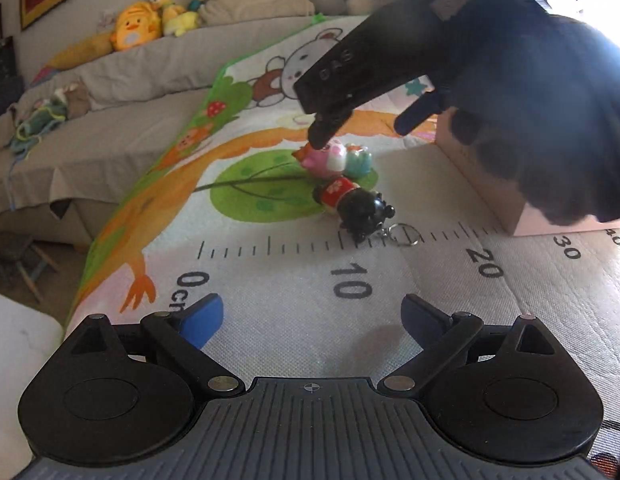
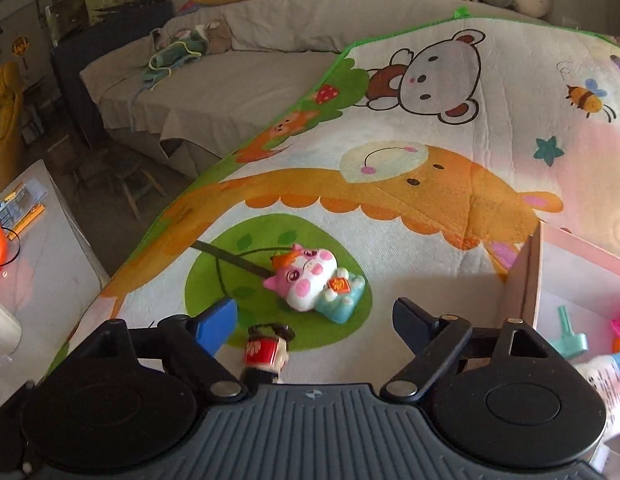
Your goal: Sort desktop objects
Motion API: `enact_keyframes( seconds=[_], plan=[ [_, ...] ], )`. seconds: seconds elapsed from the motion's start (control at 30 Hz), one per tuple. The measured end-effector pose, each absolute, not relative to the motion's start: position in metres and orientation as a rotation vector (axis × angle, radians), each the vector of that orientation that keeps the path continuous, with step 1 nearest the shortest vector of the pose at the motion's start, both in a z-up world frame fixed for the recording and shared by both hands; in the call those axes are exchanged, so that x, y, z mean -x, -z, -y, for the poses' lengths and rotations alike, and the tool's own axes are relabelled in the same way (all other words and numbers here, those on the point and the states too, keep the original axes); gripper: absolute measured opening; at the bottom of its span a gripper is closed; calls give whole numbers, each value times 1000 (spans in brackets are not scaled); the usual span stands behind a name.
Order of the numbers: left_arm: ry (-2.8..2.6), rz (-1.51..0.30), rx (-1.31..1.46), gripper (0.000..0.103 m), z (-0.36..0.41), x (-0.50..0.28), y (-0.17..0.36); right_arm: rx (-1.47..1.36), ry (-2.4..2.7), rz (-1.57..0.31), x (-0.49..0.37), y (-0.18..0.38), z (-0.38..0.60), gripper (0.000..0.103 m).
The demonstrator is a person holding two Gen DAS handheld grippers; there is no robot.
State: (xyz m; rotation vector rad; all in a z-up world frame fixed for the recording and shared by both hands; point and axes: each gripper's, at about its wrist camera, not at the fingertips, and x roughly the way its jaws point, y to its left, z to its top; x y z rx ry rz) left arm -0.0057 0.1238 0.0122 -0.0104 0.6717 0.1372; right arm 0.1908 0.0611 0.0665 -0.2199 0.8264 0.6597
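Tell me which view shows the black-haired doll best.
The left wrist view: the doll lies whole on the mat, with its red dress, black head and key ring. The right wrist view shows only its red body, head hidden behind the gripper.

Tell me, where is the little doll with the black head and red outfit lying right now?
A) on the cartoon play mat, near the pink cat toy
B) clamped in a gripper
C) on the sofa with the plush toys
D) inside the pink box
A: the doll lies on the play mat just in front of the pink cat toy, outside the pink box.
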Motion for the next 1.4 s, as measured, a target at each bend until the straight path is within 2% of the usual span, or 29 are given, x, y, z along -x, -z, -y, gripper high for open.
enact_keyframes(
  seconds=[0.2, 0.27, 0.3, 0.37, 0.4, 0.43, 0.5, 0.87, 1.13, 1.4],
  plan=[
    [-134, -677, 46, 99, -128, 6, -12, 290, -625, -859, -216, -44, -88, 85],
    [-130, -675, 50, 99, -128, 7, -12, 300, -641, -885, -217, -39, -89, 73],
    [-127, -672, 51, 99, -128, 7, -13, 308, -658, -909, -216, -37, -90, 58],
    [-122, -668, 48, 99, -128, 8, -13, 325, -683, -918, -207, -37, -89, 53],
    [-120, -665, 44, 99, -127, 8, -13, 344, -702, -924, -201, -37, -88, 43],
    [-113, -660, 38, 99, -126, 10, -14, 362, -713, -918, -194, -37, -88, 39],
    [-95, -640, 24, 100, -124, 13, -16, 388, -737, -922, -181, -38, -84, 36],
    [60, -679, -14, 101, -102, 33, -13, 338, -823, -964, -115, -46, -29, 34],
    [90, -713, -33, 101, -87, 32, -10, 212, -740, -892, -85, -64, 44, 34],
    [125, -745, -51, 102, -65, 18, -8, 197, -569, -853, -54, -52, 118, 34]
  ],
)
